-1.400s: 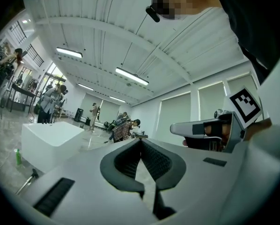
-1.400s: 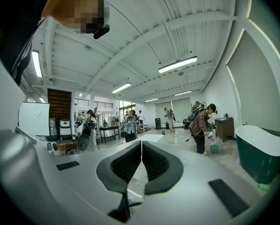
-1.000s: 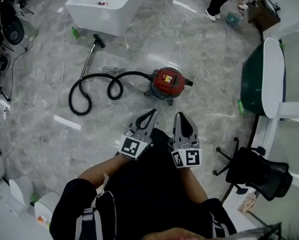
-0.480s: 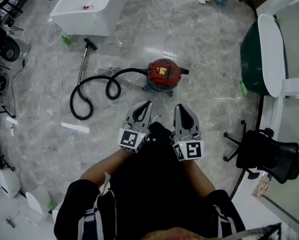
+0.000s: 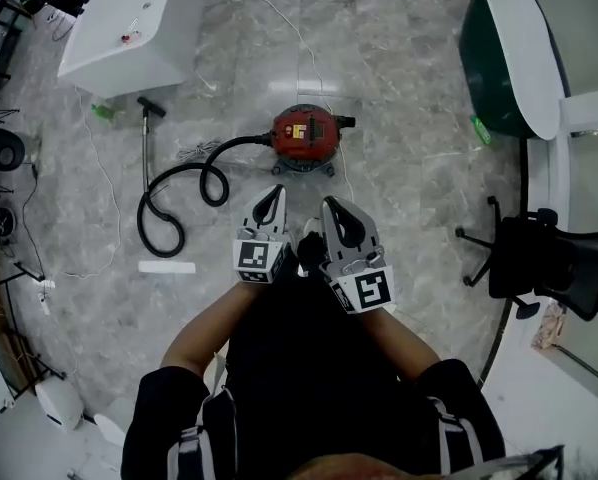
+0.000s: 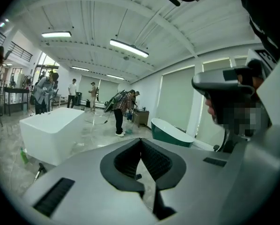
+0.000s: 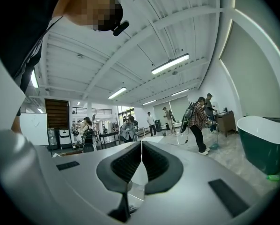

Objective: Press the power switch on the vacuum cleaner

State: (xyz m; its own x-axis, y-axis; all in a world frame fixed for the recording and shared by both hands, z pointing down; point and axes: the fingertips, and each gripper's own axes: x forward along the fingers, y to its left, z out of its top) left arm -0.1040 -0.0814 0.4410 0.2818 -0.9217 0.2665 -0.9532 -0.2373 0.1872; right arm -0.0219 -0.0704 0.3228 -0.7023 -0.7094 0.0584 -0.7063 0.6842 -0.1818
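Task not started, judging by the layout. The red canister vacuum cleaner (image 5: 304,133) sits on the marble floor at 12 o'clock from the person, apart from both claws. Its black hose (image 5: 180,194) loops off toward 9 o'clock to a wand (image 5: 144,140). A small yellow patch on the lid may be the power switch, but it is too small to confirm. The left gripper (image 5: 276,192) and right gripper (image 5: 333,208) are held side by side in front of the body, tips pointing toward 12 o'clock. Both gripper views show the jaws closed tip to tip with nothing between them. A white tub (image 5: 119,28) is at 11 o'clock, a green tub (image 5: 499,53) at 2 o'clock. Left to do: close in, lower a claw onto the switch, press.
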